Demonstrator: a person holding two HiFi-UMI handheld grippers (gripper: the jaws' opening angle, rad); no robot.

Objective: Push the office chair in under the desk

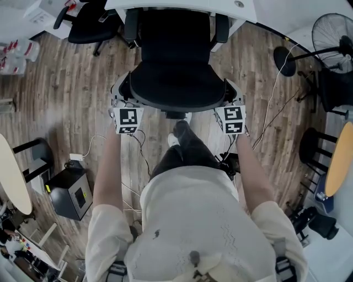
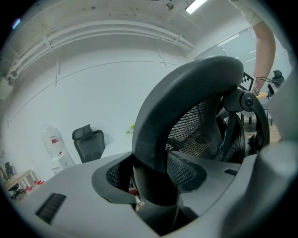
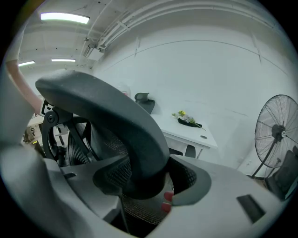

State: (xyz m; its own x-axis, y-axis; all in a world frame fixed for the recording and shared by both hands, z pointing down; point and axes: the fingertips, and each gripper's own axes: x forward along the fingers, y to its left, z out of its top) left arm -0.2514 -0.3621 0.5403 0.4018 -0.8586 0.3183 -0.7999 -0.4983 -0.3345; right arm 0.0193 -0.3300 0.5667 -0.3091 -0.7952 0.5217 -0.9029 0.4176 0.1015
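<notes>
A black mesh office chair (image 1: 175, 82) stands straight ahead of me, its seat front and armrests at the edge of the white desk (image 1: 182, 5). My left gripper (image 1: 122, 104) is at the left side of the backrest and my right gripper (image 1: 231, 102) at the right side. In the left gripper view the curved black backrest rim (image 2: 186, 93) runs down between the jaws of the left gripper (image 2: 153, 186), which are closed on it. The right gripper (image 3: 149, 179) clamps the rim (image 3: 107, 104) the same way. The desk (image 3: 186, 130) shows behind.
A second black chair (image 1: 88, 25) stands at the far left by the desk. A floor fan (image 1: 333, 36) and stands crowd the right. A black box (image 1: 69, 193) and cables (image 1: 138, 148) lie on the wood floor at my left. My foot (image 1: 179, 132) is just behind the chair.
</notes>
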